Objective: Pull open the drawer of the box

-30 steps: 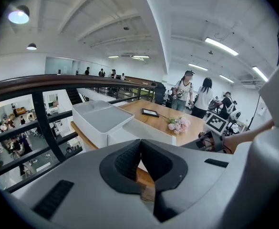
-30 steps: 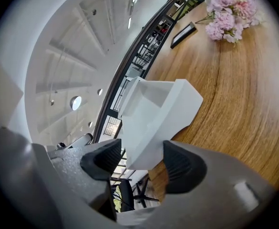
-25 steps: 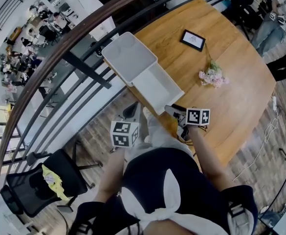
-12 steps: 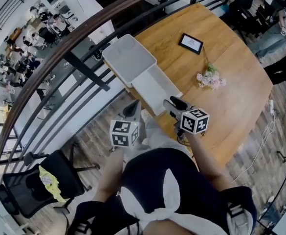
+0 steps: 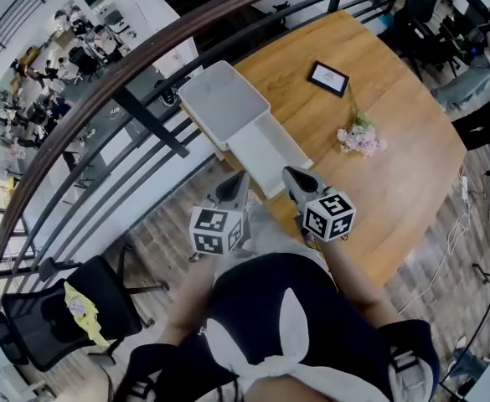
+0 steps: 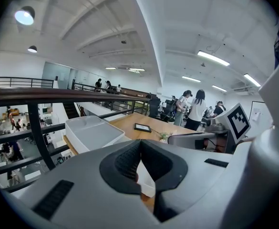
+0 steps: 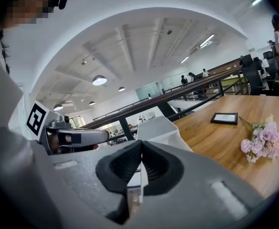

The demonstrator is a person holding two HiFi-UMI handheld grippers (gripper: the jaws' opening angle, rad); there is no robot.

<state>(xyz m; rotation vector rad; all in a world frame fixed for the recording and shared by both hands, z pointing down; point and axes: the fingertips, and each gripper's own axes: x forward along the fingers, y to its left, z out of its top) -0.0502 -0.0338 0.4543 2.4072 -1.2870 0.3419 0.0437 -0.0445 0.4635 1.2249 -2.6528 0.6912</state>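
Plainly, the pads of our right gripper (image 7: pixel 140 147) meet with nothing between them. Those jaws have just been closing, and they closed on air, for the white drawer (image 5: pixel 270 151) lies beyond and below their tips. Our left gripper (image 6: pixel 140 144) is likewise clenched on nothing, its ribbed pads touching at the front.

We hold both tools just off the drawer's near end, one to either side, pointing towards the box (image 5: pixel 222 97) and touching neither it nor the drawer. We judge this a resting hold, since with the jaws together and the tips raised clear nothing can catch the drawer front or nudge it back in. The marker cubes face up towards our head, where they are easily seen.

The drawer already stands well out of the box, and its pale inside looks empty. It runs along the left edge of the table (image 5: pixel 395 182) towards the near-left corner, so we take the pull to be done, or very nearly.

The box itself sits against that left edge, close beside the railing (image 5: pixel 148 122), and it opens towards us. That suits a straight pull along the edge, with no reaching across the wood.

The dark frame (image 5: pixel 329 76) lies flat towards the far side, and the pink flowers (image 5: pixel 360 134) lie near the middle. Both are well apart from the drawer's path, so nothing stands where it slides
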